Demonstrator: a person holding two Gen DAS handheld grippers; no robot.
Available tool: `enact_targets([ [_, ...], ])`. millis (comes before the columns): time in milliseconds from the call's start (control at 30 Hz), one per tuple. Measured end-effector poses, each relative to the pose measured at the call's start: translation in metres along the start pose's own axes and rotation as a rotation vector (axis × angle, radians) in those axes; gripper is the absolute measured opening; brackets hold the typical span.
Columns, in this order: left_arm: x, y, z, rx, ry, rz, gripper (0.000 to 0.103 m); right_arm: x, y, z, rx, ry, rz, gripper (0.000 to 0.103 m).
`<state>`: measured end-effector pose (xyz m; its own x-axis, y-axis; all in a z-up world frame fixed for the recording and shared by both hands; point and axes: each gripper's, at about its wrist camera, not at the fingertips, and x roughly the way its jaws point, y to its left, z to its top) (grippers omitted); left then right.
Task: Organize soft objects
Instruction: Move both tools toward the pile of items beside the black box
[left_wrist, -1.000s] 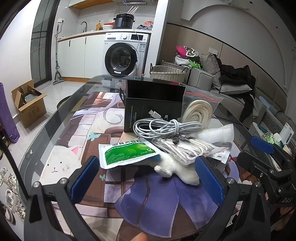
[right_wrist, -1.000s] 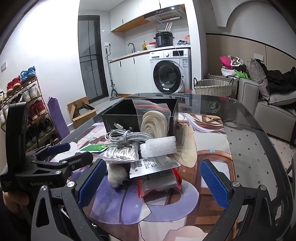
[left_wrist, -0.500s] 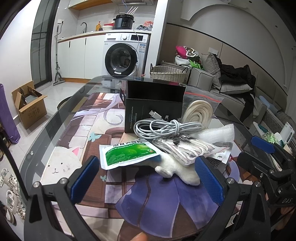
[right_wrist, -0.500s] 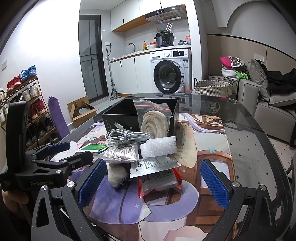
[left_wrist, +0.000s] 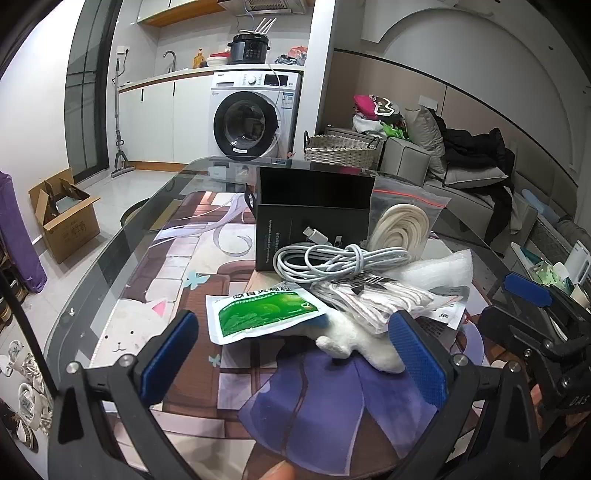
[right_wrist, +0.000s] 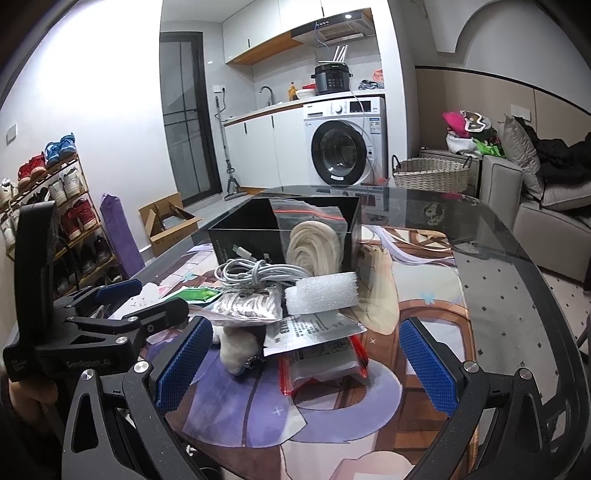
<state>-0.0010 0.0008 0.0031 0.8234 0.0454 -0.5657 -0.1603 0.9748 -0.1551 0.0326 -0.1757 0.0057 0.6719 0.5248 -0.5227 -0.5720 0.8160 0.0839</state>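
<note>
While both my left gripper (left_wrist: 295, 354) and right gripper (right_wrist: 306, 363) hang open and empty, soft pile (left_wrist: 362, 291) mid-frame sits unsorted; black box (left_wrist: 314, 218) behind looks empty, so nothing's done.

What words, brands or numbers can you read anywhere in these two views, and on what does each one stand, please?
"GenRobot.AI": on the body of the left gripper, seen from the right wrist.
"DAS": on the right gripper, seen from the left wrist; the rest is cut off.
Green sachet: Chinese print, too blurred to read.
Black box: small white lines, unreadable.
White printed pouch: dense text, too small.
Washing machine: brand mark and sticker unreadable.
</note>
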Motion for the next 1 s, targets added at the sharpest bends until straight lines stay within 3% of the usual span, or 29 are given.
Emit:
enact_targets([
  [667,0.002,0.005,0.002,-0.006,0.014,-0.019,0.103,0.006,-0.001,0.005,-0.032,0.021,-0.039,0.103],
  [1000,-0.001,0.004,0.013,0.054,0.015,-0.034,0.103,0.008,-0.01,0.026,-0.048,0.03,-0.035,0.103],
])
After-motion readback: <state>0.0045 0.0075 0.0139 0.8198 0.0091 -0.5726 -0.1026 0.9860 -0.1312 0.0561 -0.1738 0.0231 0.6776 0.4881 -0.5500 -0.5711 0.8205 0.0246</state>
